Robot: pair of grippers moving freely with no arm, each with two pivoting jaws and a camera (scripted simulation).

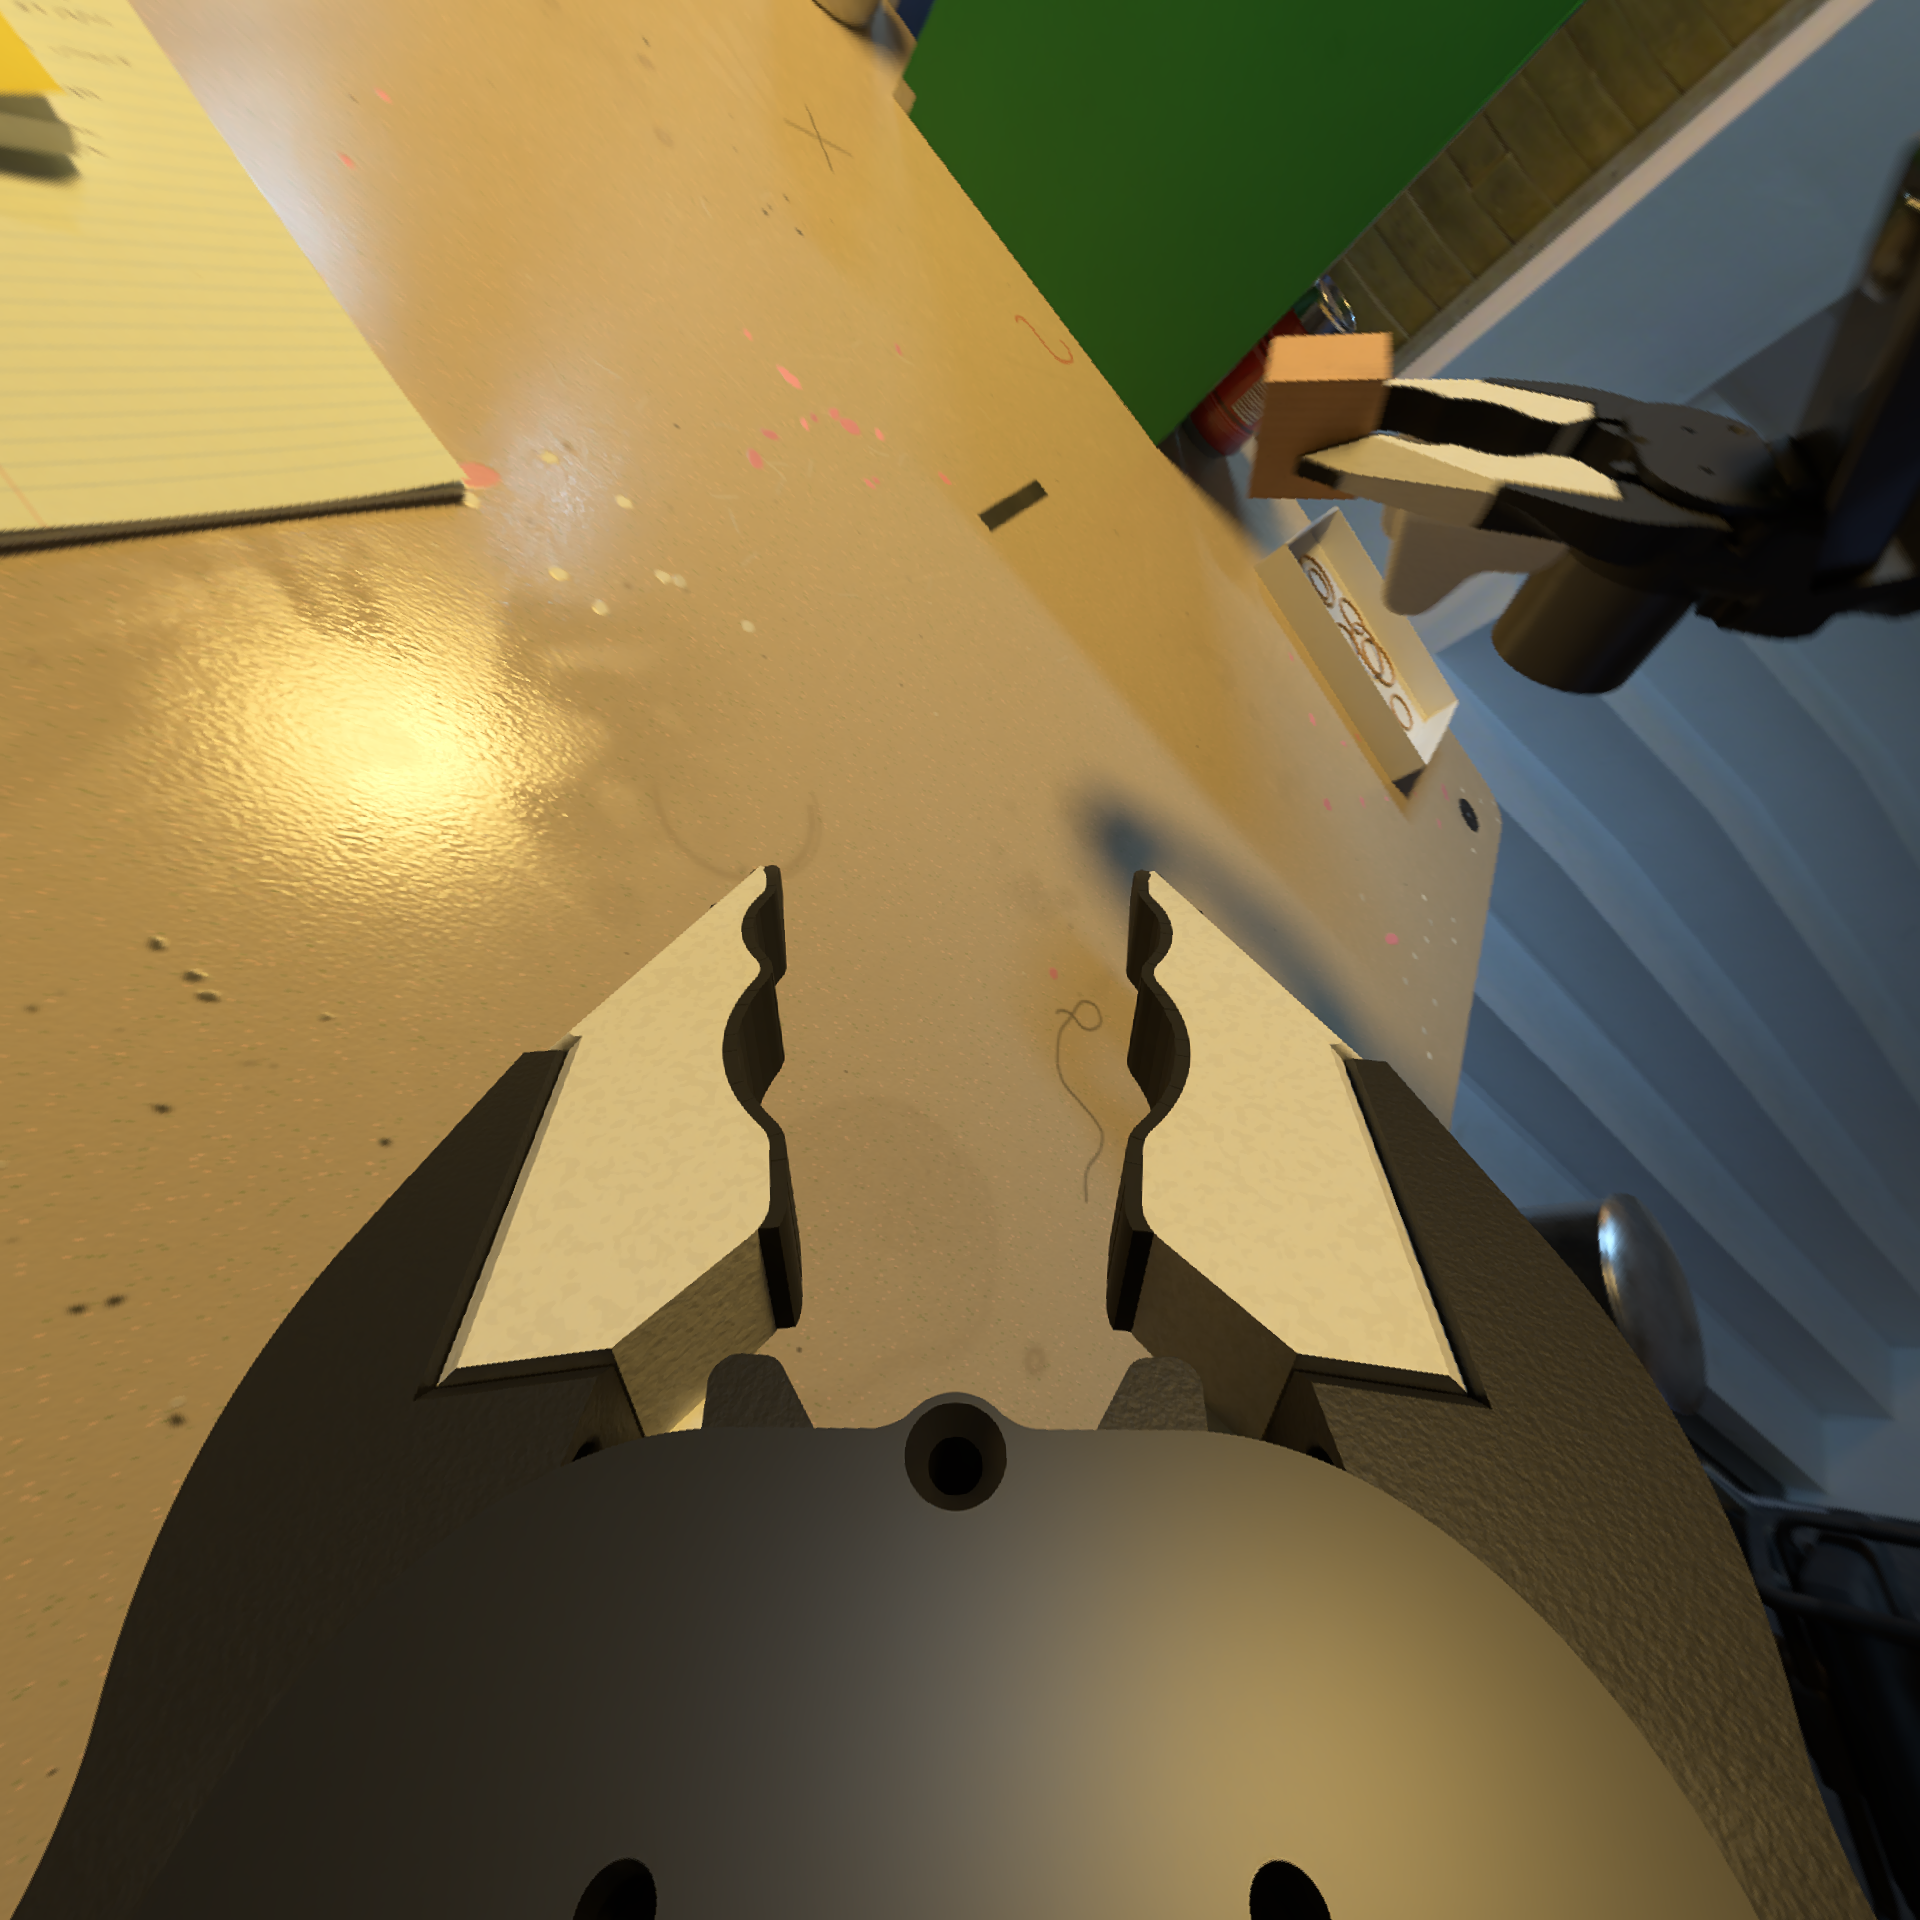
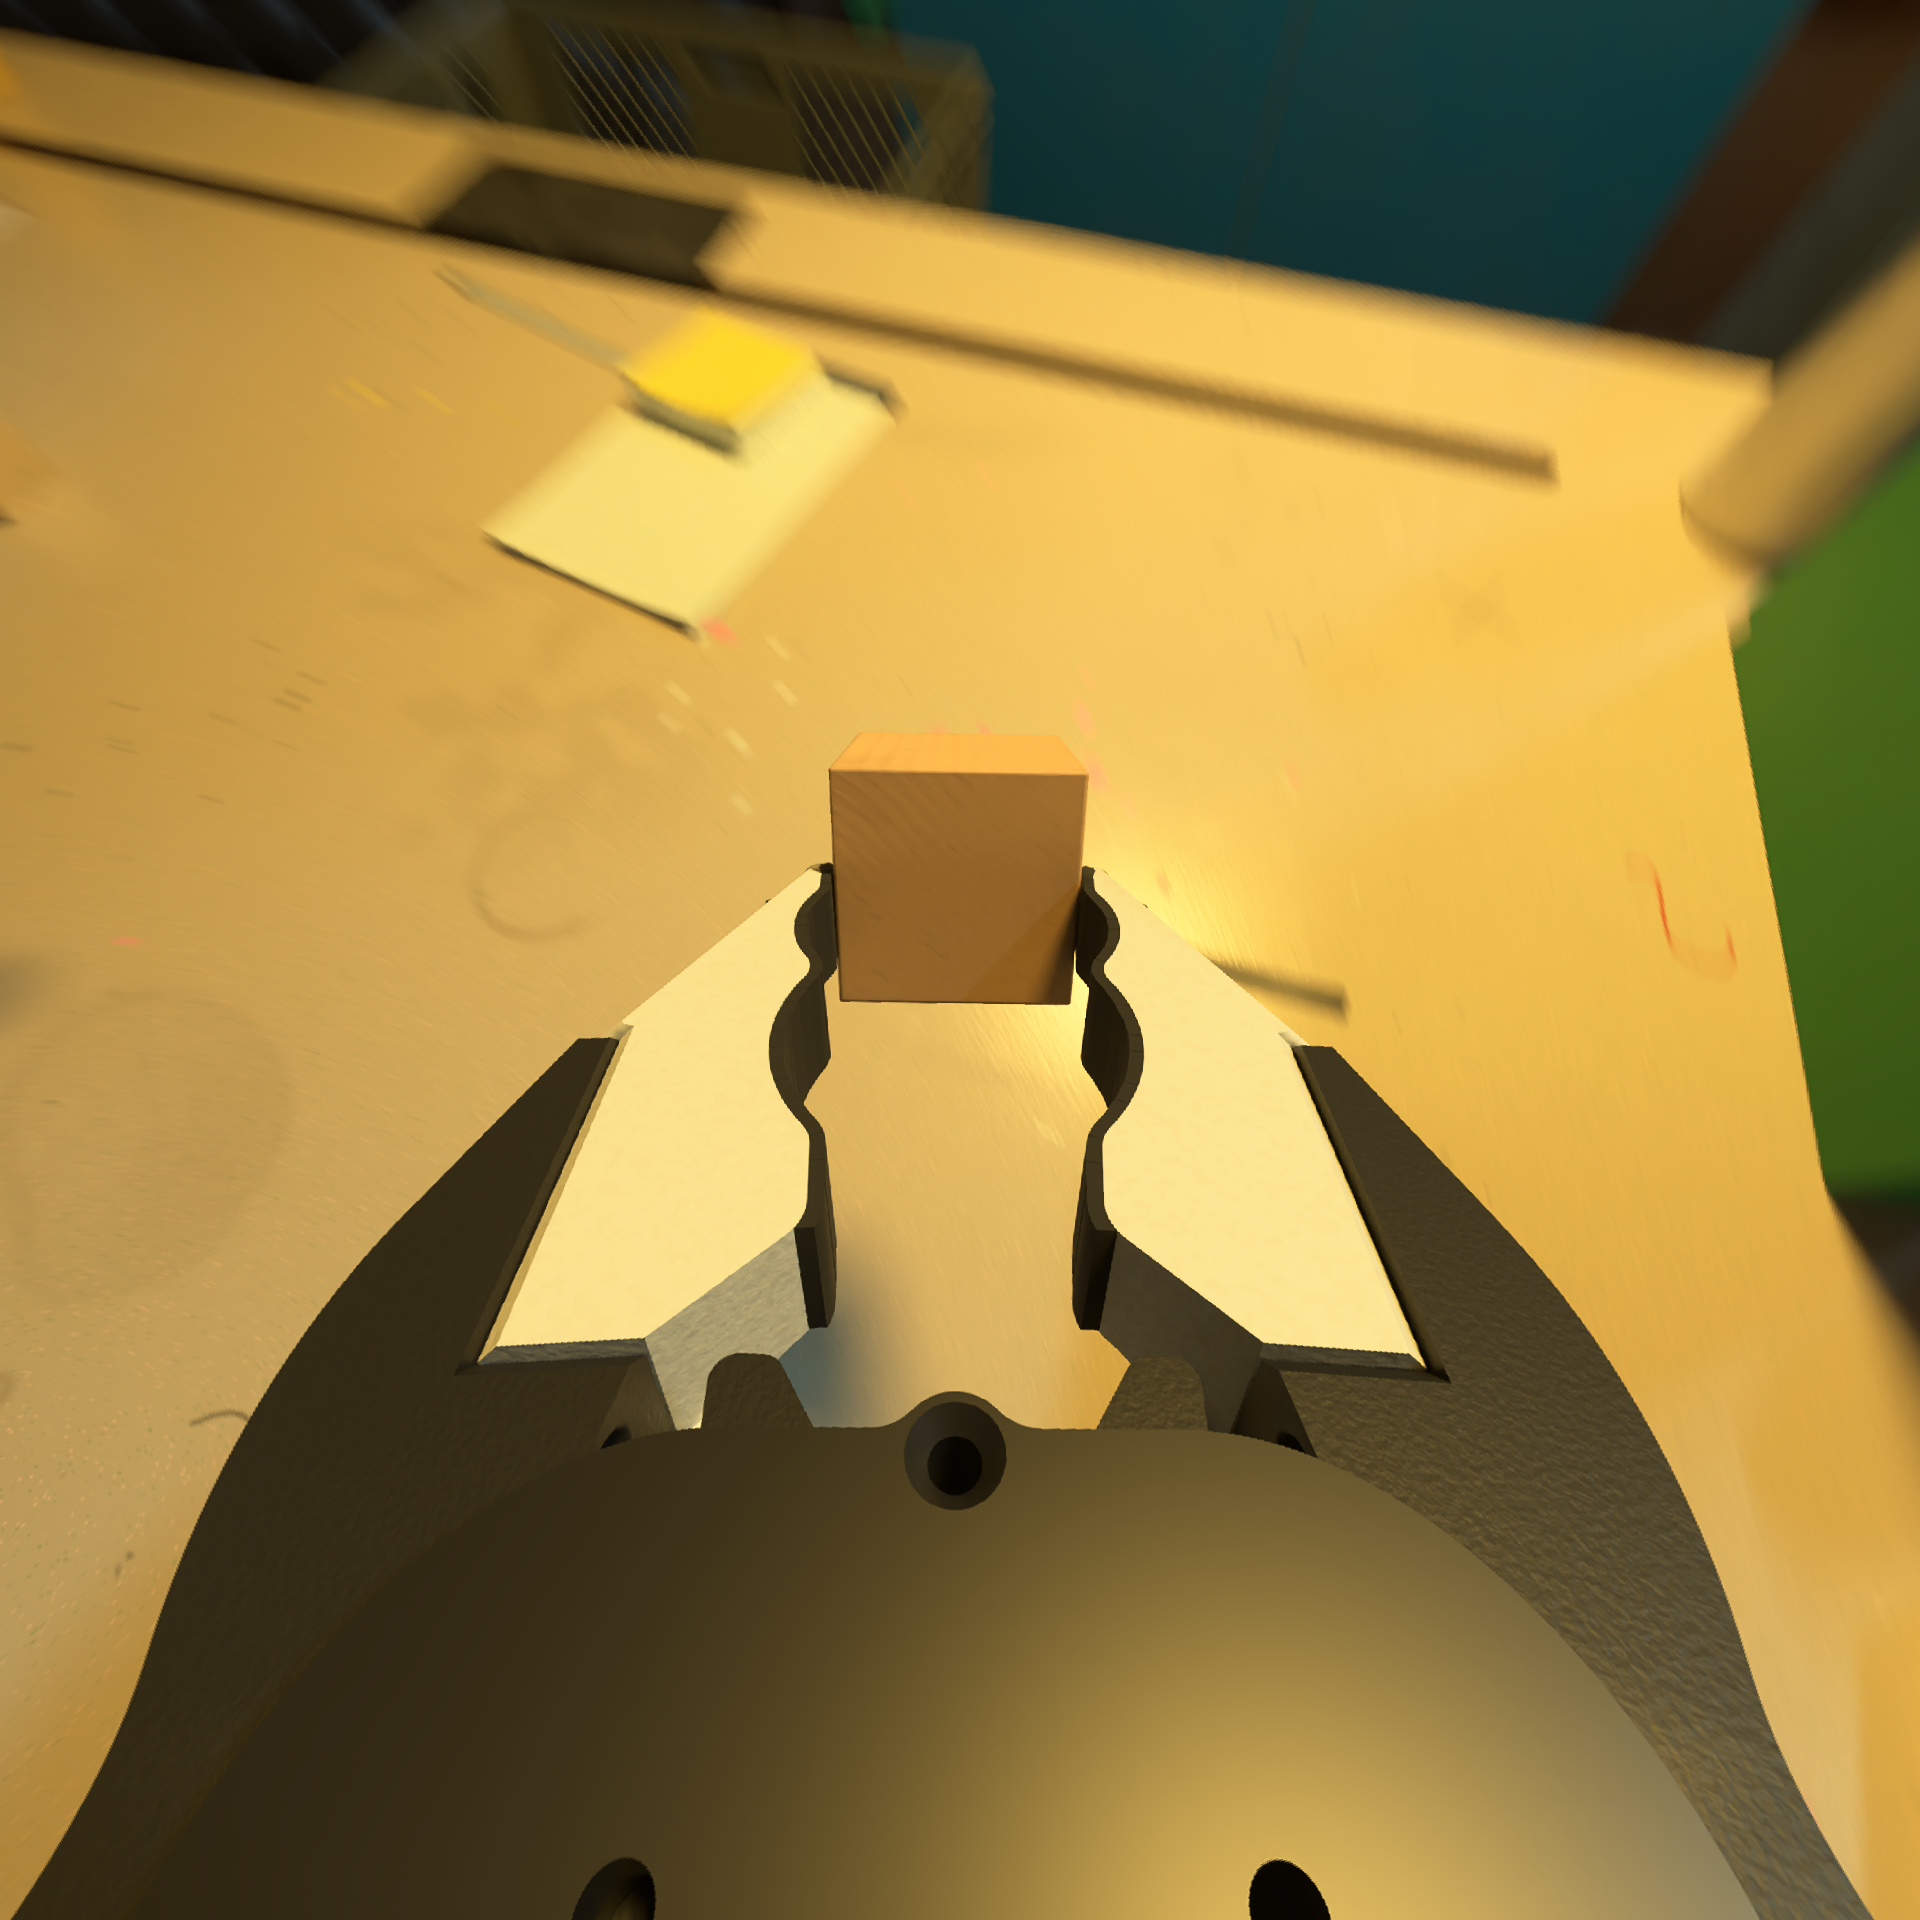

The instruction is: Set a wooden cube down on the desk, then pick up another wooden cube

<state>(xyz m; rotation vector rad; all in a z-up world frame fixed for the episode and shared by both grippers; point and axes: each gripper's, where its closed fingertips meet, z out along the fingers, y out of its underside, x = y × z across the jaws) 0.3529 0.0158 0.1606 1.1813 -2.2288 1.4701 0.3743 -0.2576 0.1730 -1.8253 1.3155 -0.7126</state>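
The right gripper pinches a wooden cube above the blurred desk, its underside hidden, while the left gripper hangs wide, empty.

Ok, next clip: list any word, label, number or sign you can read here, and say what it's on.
Nothing can be read clearly.
Yellow lined paper notepad: faint handwriting near its far edge, too blurred to read.
Small red container beside the green panel: any label is too small and mostly hidden.
Glossy tan desk: only loose pen scribbles and paint specks, no printed text.
Light wooden cube: no markings.
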